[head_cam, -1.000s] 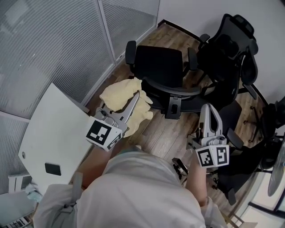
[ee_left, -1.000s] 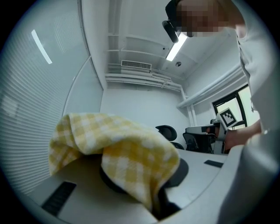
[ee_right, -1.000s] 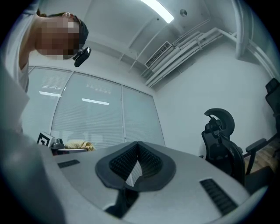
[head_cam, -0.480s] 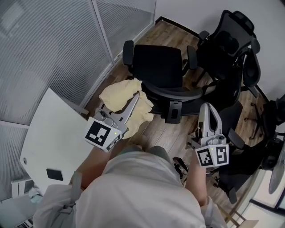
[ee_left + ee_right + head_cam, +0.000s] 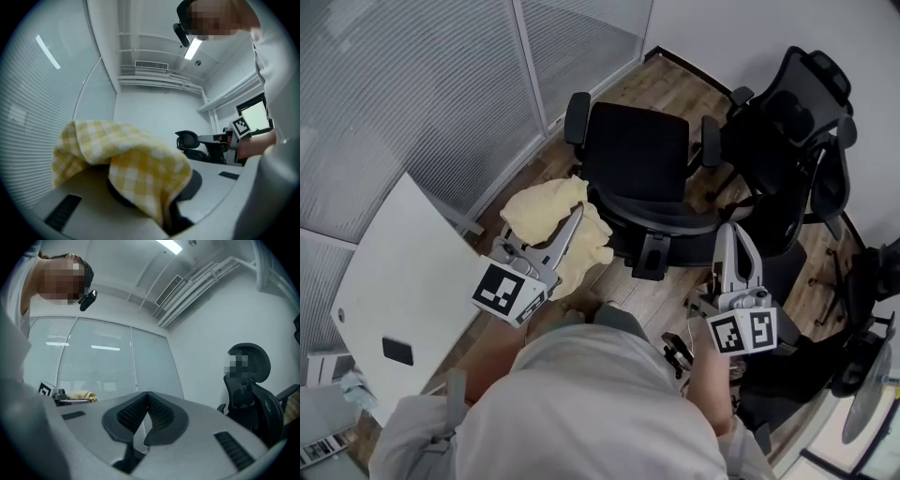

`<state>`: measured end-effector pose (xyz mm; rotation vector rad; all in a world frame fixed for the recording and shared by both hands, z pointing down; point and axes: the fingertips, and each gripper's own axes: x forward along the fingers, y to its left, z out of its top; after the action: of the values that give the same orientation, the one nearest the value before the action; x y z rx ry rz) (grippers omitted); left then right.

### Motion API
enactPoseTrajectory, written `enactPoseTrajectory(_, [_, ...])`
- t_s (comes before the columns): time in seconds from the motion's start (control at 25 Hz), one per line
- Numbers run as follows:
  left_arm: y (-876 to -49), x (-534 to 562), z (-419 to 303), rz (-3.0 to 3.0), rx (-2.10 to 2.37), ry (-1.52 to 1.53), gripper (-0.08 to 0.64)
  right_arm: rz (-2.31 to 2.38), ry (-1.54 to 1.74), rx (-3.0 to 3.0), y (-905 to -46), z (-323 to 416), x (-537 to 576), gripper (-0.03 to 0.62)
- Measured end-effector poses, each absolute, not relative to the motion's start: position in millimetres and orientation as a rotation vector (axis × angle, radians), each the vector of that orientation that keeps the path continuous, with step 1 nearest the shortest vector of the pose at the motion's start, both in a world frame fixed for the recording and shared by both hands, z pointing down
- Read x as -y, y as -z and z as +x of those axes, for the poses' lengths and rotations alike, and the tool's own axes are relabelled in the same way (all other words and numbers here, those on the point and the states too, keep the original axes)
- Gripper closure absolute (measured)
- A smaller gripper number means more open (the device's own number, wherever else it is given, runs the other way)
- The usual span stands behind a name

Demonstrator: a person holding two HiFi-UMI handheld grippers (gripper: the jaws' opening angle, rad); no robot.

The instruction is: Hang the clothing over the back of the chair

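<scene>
A white table [image 5: 403, 281] stands beside a ribbed glass partition [image 5: 422, 84]. Right of the table, wood-plank floor [image 5: 623, 286] meets a white wall [image 5: 722, 33].

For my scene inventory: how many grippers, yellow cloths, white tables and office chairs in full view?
Grippers: 2, left gripper, right gripper
Yellow checked cloth: 1
White table: 1
Black office chairs: 2; others at right partly hidden
Total: 6

The clothing [image 5: 126, 159] is soft woven cloth and looks a bit fuzzy. The chair [image 5: 639, 155] has a dull black seat that looks like cloth, and its arms are dull black plastic. The floor [image 5: 675, 291] is wood planks with a faint shine. The counter [image 5: 403, 272] is smooth and white. The right gripper [image 5: 149, 397] is dull grey plastic with black ribbed pads [image 5: 133, 413].
</scene>
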<state>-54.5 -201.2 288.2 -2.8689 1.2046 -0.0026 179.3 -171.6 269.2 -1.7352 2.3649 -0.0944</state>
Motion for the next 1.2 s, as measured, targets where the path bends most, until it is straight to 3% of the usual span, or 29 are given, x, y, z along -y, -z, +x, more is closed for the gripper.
enactPoseTrajectory(0.72, [-290.1,211.5,-32.6,-2.769,-1.372,0.059,0.483,-1.594,0.160,-2.444,-278.5,215.9,210.7,0.571])
enactPoseTrajectory(1.2, [-281.8,219.4,-37.0,-2.858,-1.219,0.079,0.483,-1.683,0.121,-2.394,-268.4,207.0,206.5,0.571])
